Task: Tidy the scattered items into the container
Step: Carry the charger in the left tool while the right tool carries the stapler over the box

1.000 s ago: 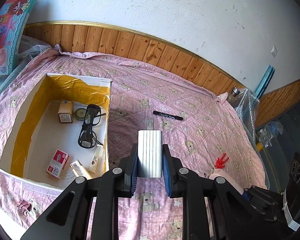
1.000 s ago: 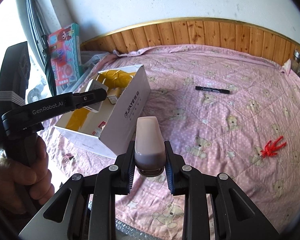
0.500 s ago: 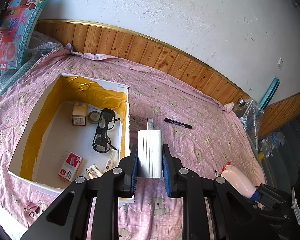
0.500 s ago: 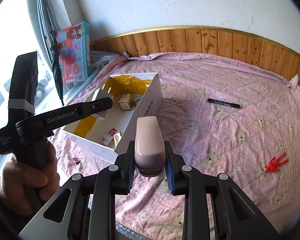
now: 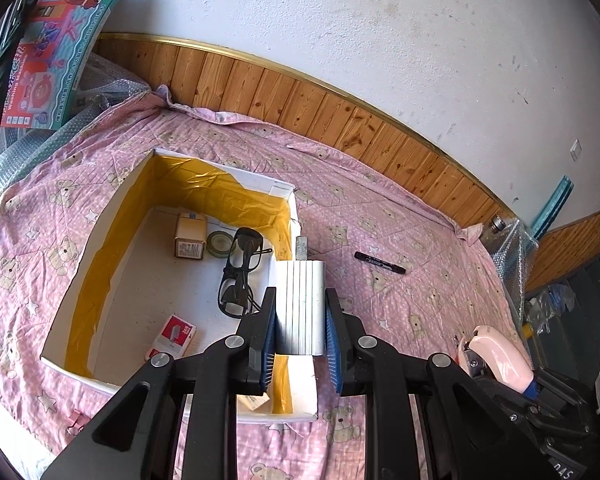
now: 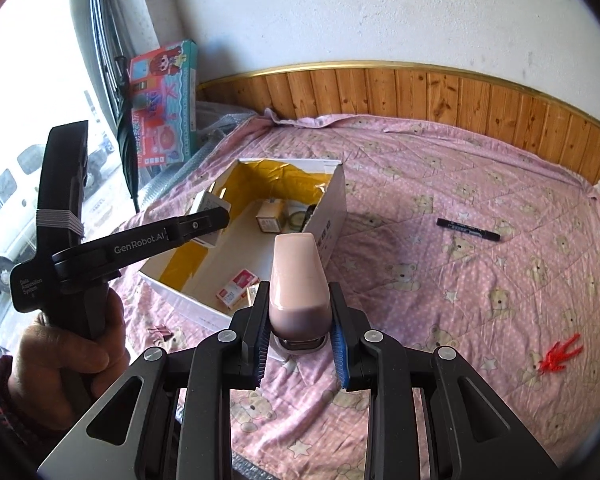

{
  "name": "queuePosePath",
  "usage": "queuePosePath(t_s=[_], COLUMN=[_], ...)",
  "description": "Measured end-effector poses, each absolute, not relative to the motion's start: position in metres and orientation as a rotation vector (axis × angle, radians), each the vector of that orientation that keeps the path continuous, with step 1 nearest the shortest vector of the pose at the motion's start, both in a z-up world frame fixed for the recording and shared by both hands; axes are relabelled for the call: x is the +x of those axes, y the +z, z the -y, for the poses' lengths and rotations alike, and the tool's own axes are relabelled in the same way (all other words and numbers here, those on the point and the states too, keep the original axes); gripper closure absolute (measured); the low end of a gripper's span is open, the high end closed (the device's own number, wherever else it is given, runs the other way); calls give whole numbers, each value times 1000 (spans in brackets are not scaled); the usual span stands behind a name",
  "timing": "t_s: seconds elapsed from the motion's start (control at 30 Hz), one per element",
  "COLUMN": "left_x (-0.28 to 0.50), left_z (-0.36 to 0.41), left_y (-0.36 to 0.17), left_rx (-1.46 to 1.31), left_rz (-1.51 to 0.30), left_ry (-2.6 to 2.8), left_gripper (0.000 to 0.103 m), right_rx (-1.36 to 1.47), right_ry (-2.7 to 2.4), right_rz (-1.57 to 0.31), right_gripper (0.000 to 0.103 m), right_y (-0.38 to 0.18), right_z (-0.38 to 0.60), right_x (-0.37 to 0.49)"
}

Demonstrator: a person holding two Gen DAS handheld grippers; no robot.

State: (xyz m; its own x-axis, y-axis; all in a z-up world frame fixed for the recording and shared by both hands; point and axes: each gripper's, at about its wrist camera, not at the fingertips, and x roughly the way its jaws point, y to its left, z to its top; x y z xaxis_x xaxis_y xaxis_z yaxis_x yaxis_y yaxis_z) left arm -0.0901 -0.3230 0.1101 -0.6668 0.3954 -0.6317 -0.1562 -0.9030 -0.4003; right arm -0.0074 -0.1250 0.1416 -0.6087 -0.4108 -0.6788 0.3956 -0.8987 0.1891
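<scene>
Your left claw point(image 5: 300, 316) clamping the white ribbed block point(image 5: 300, 304) above the box point(image 5: 288, 196), right claw point(image 6: 298, 324) gripping the pink stapler point(image 6: 296, 276).

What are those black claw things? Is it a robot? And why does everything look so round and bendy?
It isn't a robot. A person holds a hand-held gripper in each hand, like big tongs, and you can see the person's hand around one handle. Each has a tiny camera looking along its two fingers, with a lens that bends the picture round.

One picture comes from the left hand-held gripper. It is squeezing a white ribbed block above the cardboard box, which already holds glasses and small packets.

The other comes from the right hand-held gripper, which grips a pink stapler-like thing.

Below is a pink teddy-bear blanket. A black marker and a little red thing lie on it, not yet tidied away.
</scene>
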Motion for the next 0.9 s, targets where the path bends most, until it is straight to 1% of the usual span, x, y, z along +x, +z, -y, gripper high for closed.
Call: queuePosePath(t_s=[0.9], left_x=[-120], left_z=[353], left_y=[86], left_rx=[-1193], left_rz=[474], left_ry=[2621], left_gripper=[81], right_rx=[1040], right_ry=[-2386], right_rz=[-7], right_gripper=[75], right_y=[133], right_z=[171], right_x=[-50])
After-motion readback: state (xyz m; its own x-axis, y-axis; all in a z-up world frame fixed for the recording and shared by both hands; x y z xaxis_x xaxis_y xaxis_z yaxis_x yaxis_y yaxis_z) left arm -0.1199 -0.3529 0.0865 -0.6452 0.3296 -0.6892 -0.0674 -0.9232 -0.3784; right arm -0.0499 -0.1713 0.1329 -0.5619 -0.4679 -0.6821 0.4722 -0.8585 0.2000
